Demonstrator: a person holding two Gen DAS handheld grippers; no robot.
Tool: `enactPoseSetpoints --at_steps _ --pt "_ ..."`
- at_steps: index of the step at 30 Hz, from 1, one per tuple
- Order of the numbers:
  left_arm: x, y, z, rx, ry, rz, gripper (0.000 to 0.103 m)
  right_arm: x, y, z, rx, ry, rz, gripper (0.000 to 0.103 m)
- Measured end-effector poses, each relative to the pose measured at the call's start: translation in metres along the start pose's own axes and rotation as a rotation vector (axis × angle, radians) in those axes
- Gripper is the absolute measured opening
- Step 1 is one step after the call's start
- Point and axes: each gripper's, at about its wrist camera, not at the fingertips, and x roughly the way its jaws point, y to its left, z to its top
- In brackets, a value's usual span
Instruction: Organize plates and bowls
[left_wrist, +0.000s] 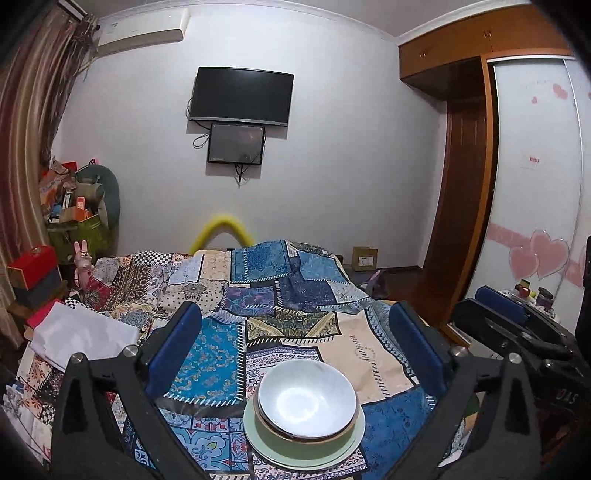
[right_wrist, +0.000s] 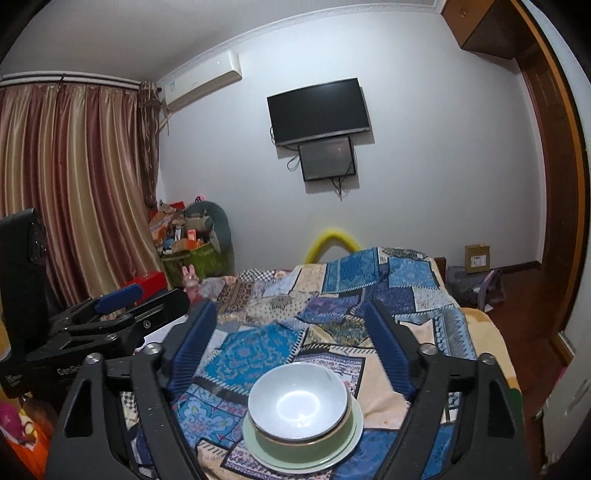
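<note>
A white bowl (left_wrist: 306, 397) (right_wrist: 299, 402) sits nested in a green bowl (left_wrist: 266, 430) (right_wrist: 266, 437) with a gold rim. Both rest on a pale green plate (left_wrist: 258, 448) (right_wrist: 255, 456) on the patchwork cloth (left_wrist: 207, 362) (right_wrist: 243, 354). My left gripper (left_wrist: 295, 308) is open, its blue pads wide apart above and behind the stack, touching nothing. My right gripper (right_wrist: 290, 308) is open too, empty, with the stack low between its fingers. Each gripper shows at the edge of the other's view: the right gripper (left_wrist: 493, 308) and the left gripper (right_wrist: 147, 297).
The cloth covers a bed-like surface that drops off at the right towards a wooden floor (right_wrist: 517, 317). A folded white cloth (left_wrist: 81, 332) and a red box (left_wrist: 33, 264) lie at the left. A wardrobe (left_wrist: 535, 166) stands at the right, and curtains (right_wrist: 74, 184) hang at the left.
</note>
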Motion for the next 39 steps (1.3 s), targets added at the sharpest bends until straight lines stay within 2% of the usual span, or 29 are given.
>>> enactPoseSetpoints --at_steps 3,8,39 --pt "-0.0011 0.0027 -0.0001 -0.01 -0.003 0.001 0.103 0.0004 0.0004 -0.0005 -0.001 -0.005 -0.004 0.085" --pt "-0.0019 0.0059 -0.0003 -0.02 -0.003 0.005 0.103 -0.0046 0.0 -0.0032 -0.004 -0.022 -0.022 0.097" --pt "-0.0016 0.004 -0.0048 -0.009 0.0 0.015 0.103 -0.005 -0.0061 -0.0044 0.007 -0.015 -0.011 0.101"
